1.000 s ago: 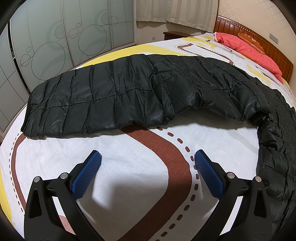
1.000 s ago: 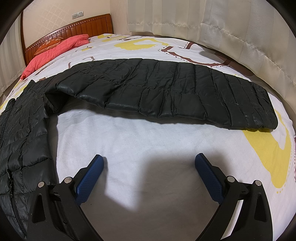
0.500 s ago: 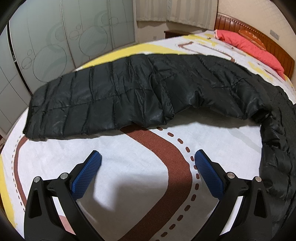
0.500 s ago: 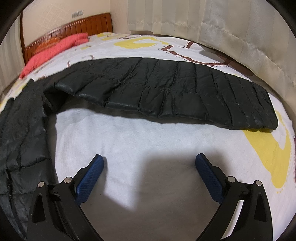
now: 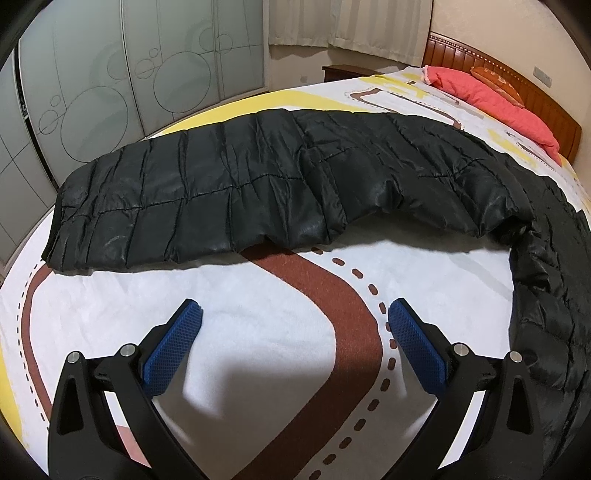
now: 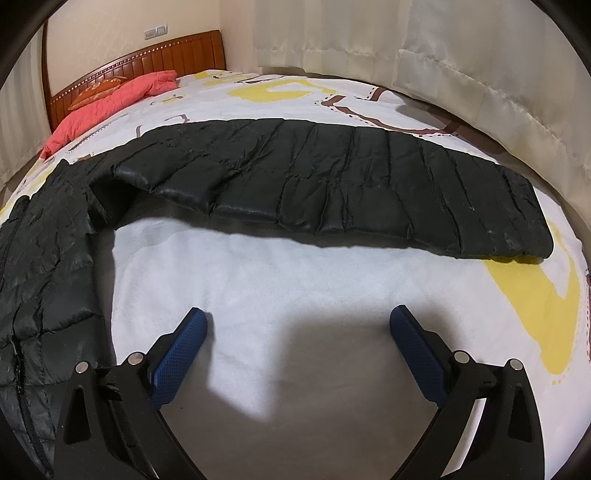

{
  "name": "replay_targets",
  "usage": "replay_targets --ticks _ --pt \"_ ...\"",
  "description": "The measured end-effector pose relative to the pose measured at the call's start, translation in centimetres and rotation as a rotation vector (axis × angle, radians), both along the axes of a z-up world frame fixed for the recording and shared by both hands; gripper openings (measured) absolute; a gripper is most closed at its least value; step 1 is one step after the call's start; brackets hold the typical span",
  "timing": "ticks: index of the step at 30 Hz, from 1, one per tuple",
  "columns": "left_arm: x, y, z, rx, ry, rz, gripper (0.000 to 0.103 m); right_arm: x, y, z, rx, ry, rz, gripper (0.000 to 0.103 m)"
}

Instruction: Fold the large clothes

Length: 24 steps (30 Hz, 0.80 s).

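Lying on bedspread (image 5: 258,314), black puffer jacket (image 5: 258,184), left tool (image 5: 293,314) wide, right tool (image 6: 297,317) wide, both empty

We are seeing even indoor light, both views sharp. Fisheye is bending edges, corners vignetting black. Grippers are casting hard shadows onto the sheet (image 6: 295,280); the jacket (image 5: 258,192) is showing soft sheen.

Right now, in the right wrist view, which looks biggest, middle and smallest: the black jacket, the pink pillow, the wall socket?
1. black jacket, spread widely across the bed.
2. pink pillow, though it lies farther away, so its true size is unsure.
3. wall socket, tiny.
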<state>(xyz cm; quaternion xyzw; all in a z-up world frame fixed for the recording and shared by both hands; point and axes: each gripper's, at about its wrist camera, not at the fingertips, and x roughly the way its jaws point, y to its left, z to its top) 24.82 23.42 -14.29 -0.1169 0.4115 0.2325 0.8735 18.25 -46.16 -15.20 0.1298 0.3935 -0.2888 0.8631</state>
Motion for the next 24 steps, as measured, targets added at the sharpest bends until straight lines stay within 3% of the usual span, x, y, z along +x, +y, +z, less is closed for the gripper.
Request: replay_targets --ticks 24 --pt "-0.03 -0.4 -0.07 0.015 0.008 0.002 0.101 -0.27 0.13 -0.15 -0.009 -0.028 -0.002 0.099"
